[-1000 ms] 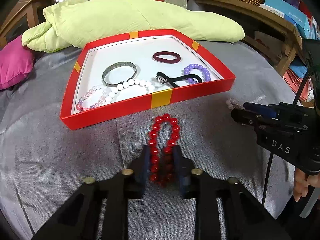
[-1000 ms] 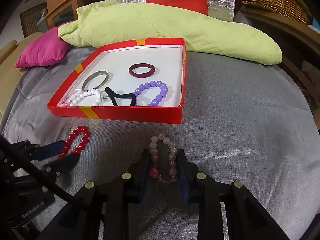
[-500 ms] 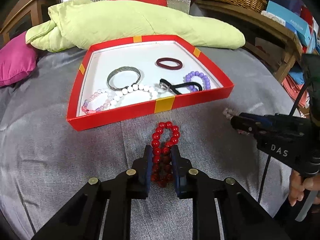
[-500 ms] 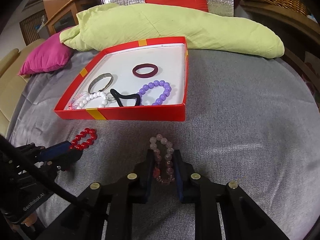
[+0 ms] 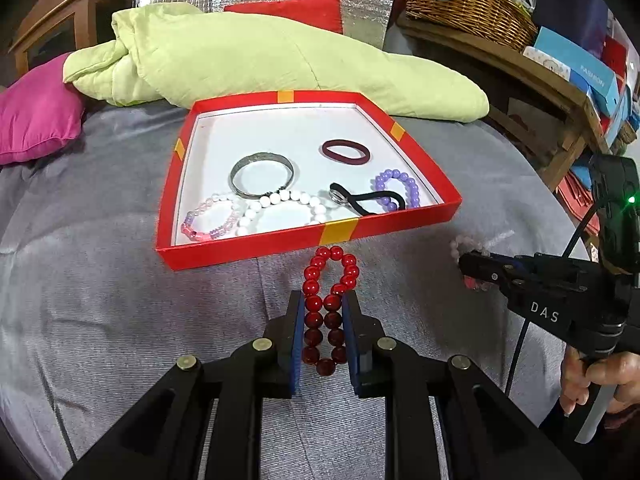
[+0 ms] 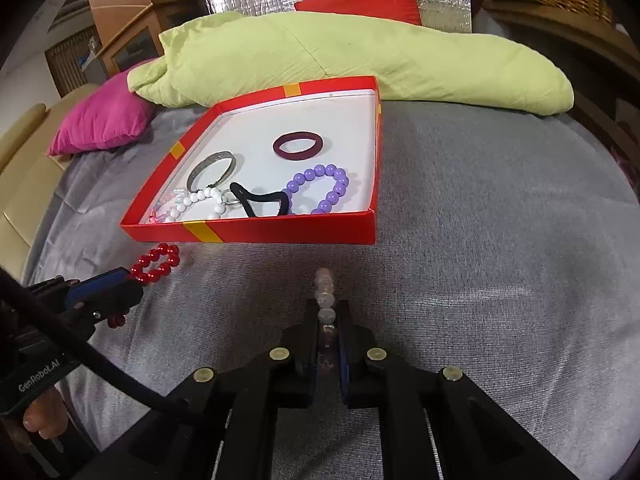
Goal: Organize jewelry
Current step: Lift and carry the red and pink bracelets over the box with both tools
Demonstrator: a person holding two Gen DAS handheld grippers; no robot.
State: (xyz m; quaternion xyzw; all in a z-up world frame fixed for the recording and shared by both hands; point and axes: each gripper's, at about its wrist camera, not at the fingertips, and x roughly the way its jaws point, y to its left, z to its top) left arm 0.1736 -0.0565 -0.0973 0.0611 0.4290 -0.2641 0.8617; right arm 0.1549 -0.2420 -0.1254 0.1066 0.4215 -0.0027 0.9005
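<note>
My left gripper (image 5: 322, 300) is shut on a red bead bracelet (image 5: 330, 276), squeezed into a narrow loop just in front of the red tray (image 5: 256, 246). My right gripper (image 6: 326, 308) is shut on a pale pink bead bracelet (image 6: 325, 294), which pokes out ahead of the fingers. The tray (image 6: 280, 232) holds a silver bangle (image 5: 262, 174), a maroon band (image 5: 346, 151), a purple bead bracelet (image 5: 400, 188), a black hair tie (image 5: 368, 200), a white bead bracelet (image 5: 288, 204) and a pink bead bracelet (image 5: 208, 220). The left gripper also shows in the right wrist view (image 6: 120, 284).
Everything lies on a grey bedspread (image 6: 480, 240). A lime green quilt (image 5: 260, 56) and a magenta pillow (image 5: 36, 112) lie behind the tray. A wooden shelf with a wicker basket (image 5: 468, 4) stands at the right.
Both grippers closed from open around their bracelets to shut on them. Both have lifted and drawn back a little, and the bracelets are squeezed flat.
</note>
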